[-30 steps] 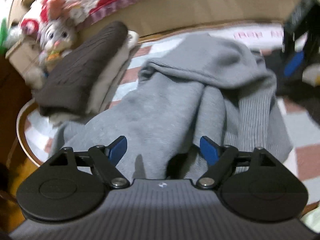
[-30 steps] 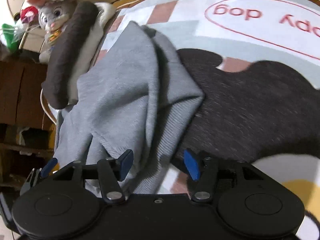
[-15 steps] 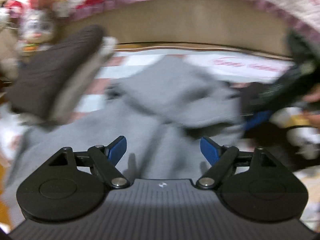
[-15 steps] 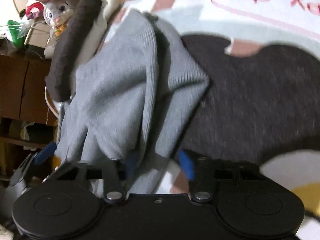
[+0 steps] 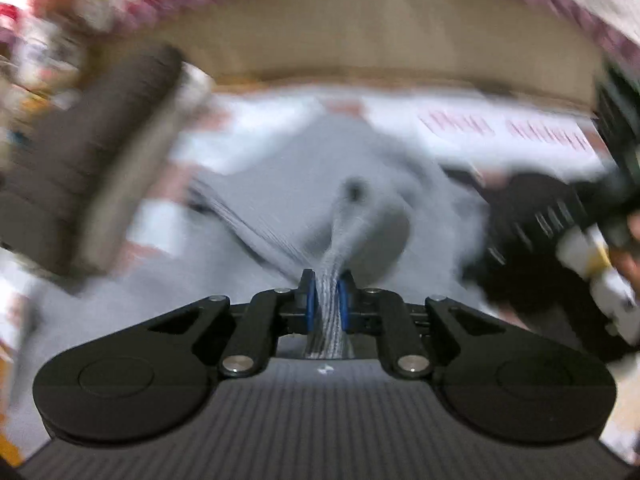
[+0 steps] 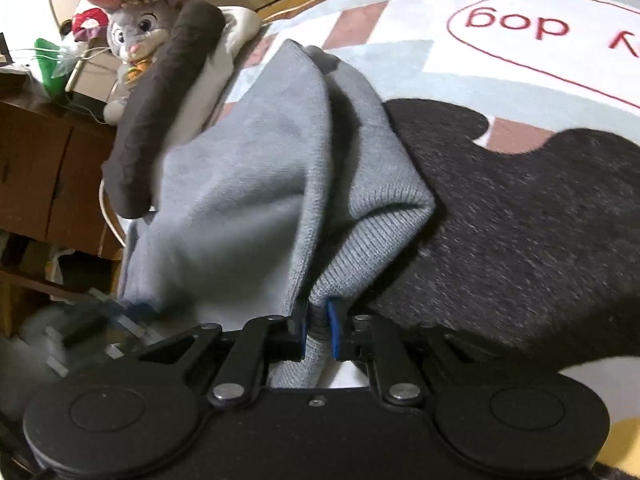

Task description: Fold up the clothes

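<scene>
Left gripper jaws closing, pinching a bunched ribbed strip of the grey knitted sweater | right gripper jaws closing on its ribbed hem | sweater draped over the patterned rug, beside a folded dark brown garment

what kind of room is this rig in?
Most likely a bedroom or living room at home: a printed rug on the floor, a plush rabbit beside wooden furniture, and what may be a bed edge with patterned bedding.
</scene>
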`<state>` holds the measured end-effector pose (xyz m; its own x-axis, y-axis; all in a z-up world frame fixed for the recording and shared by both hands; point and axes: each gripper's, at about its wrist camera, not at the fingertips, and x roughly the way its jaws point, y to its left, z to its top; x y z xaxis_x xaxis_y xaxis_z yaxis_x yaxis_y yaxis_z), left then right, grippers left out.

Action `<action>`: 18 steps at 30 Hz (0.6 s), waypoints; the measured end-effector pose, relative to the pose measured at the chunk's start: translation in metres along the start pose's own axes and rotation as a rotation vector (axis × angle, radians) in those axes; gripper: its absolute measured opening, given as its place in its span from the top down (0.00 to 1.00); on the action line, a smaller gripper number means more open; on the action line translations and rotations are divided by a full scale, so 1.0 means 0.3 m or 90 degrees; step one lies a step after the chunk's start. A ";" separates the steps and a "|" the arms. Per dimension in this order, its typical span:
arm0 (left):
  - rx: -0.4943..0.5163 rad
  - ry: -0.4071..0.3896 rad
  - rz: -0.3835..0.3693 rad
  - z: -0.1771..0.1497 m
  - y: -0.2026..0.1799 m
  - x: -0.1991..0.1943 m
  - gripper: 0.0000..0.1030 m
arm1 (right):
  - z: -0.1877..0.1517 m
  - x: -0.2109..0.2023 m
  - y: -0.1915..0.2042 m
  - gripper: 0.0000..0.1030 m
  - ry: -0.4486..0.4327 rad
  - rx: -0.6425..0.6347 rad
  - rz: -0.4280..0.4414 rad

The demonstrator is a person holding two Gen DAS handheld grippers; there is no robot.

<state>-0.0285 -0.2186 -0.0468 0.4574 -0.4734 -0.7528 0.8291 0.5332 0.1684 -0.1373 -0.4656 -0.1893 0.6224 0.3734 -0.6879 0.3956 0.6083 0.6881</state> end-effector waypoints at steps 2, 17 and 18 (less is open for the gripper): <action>-0.002 -0.032 0.069 0.040 0.068 -0.033 0.89 | -0.003 0.001 0.011 0.86 -0.002 -0.003 -0.007; -0.059 -0.077 0.258 0.052 0.300 -0.017 0.90 | 0.006 0.003 -0.021 0.53 -0.126 0.002 -0.049; -0.049 -0.068 0.257 0.039 0.288 0.002 0.90 | -0.008 0.022 0.004 0.53 -0.153 -0.041 -0.055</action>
<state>0.0472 -0.1812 -0.0253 0.7748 -0.2836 -0.5651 0.5519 0.7394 0.3856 -0.1344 -0.4607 -0.1938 0.7337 0.1452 -0.6637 0.4155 0.6771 0.6074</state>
